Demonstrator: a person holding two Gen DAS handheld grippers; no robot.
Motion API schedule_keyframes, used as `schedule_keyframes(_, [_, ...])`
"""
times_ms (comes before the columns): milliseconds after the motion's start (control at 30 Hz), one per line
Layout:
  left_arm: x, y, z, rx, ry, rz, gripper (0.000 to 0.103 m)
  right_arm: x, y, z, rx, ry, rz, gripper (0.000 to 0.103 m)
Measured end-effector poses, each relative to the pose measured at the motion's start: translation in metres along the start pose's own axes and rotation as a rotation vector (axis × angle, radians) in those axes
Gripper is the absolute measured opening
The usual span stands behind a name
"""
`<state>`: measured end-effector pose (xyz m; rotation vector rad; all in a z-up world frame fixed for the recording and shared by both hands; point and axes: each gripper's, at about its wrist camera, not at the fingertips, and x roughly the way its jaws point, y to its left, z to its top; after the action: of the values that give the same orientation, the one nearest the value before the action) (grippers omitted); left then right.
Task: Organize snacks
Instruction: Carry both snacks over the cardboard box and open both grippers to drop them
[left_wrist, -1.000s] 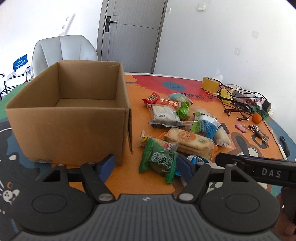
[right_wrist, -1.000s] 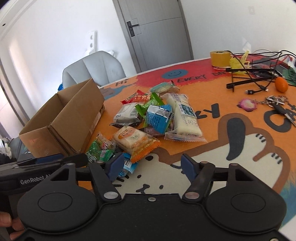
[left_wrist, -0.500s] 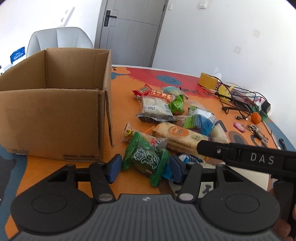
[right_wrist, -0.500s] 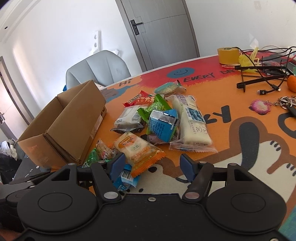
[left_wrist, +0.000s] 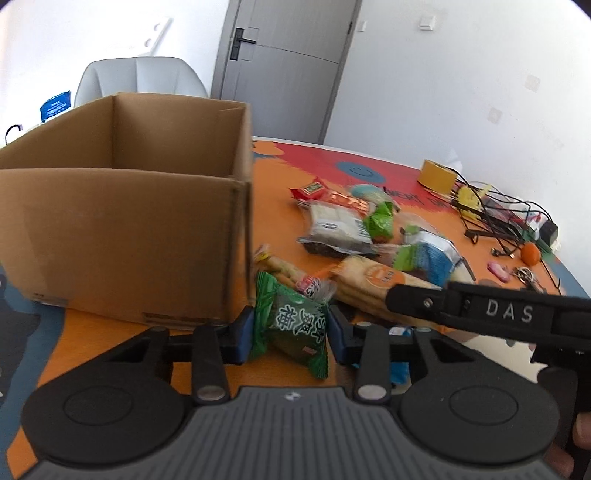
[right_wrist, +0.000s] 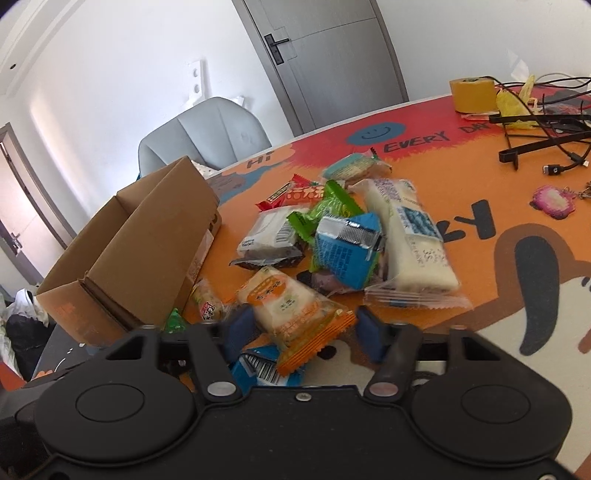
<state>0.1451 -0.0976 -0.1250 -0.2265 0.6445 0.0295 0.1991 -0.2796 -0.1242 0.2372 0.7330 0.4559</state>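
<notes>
An open, empty cardboard box (left_wrist: 122, 236) stands on the table at the left; it also shows in the right wrist view (right_wrist: 136, 254). A pile of wrapped snacks lies to its right. My left gripper (left_wrist: 290, 332) is open, its blue pads on either side of a green snack packet (left_wrist: 291, 325) at the box's near corner. My right gripper (right_wrist: 301, 332) is open around the end of an orange-edged cracker pack (right_wrist: 291, 310), with a blue packet (right_wrist: 266, 369) under it. The right gripper's black body (left_wrist: 480, 314) crosses the left wrist view.
The pile holds a blue carton (right_wrist: 347, 251), a long white pack (right_wrist: 410, 240), a green wrapper (right_wrist: 328, 210) and a red bar (right_wrist: 284, 192). A yellow tape roll (right_wrist: 472, 94), black cables (right_wrist: 546, 136), an orange ball (left_wrist: 530, 253) and keys lie at the far right. A grey chair (right_wrist: 207, 133) stands behind.
Both grippers moved forward and down toward the pile. The left pads now flank the green packet and have narrowed. The right pads now flank the cracker pack.
</notes>
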Motion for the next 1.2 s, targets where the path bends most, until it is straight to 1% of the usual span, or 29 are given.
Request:
schedule_keyframes(67, [-0.001, 0.005, 0.001, -0.012, 0.000, 0.000, 0.039, -0.002, 0.001, -0.002, 0.008, -0.007, 0.023, 0.046])
schedule_keyframes(100, [-0.002, 0.007, 0.001, -0.019, -0.001, -0.001, 0.039, -0.003, 0.002, -0.002, 0.008, -0.010, 0.032, 0.040])
schedule_keyframes(133, [-0.003, 0.008, 0.000, -0.020, -0.003, 0.004, 0.039, -0.004, 0.004, -0.003, 0.005, -0.009, 0.043, 0.037])
schedule_keyframes(267, [-0.009, 0.014, 0.000, -0.025, -0.012, 0.009, 0.038, -0.009, 0.016, -0.005, -0.037, -0.021, 0.021, 0.035])
schedule_keyframes(567, [-0.026, 0.031, 0.002, -0.047, -0.043, 0.006, 0.038, -0.027, 0.034, 0.001, -0.055, -0.089, 0.023, 0.035])
schedule_keyframes(633, [-0.030, 0.034, 0.002, -0.058, -0.038, -0.001, 0.038, -0.028, 0.039, 0.002, -0.061, -0.097, 0.023, 0.035])
schedule_keyframes(867, [-0.051, 0.034, 0.000, -0.047, -0.064, -0.037, 0.038, -0.035, 0.055, 0.005, -0.083, -0.126, 0.034, 0.035])
schedule_keyframes(1000, [-0.066, 0.033, 0.003, -0.041, -0.102, -0.052, 0.038, -0.041, 0.063, 0.006, -0.094, -0.143, 0.038, 0.035])
schedule_keyframes(1200, [-0.085, 0.040, 0.013, -0.053, -0.156, -0.053, 0.038, -0.048, 0.078, 0.010, -0.112, -0.175, 0.057, 0.035])
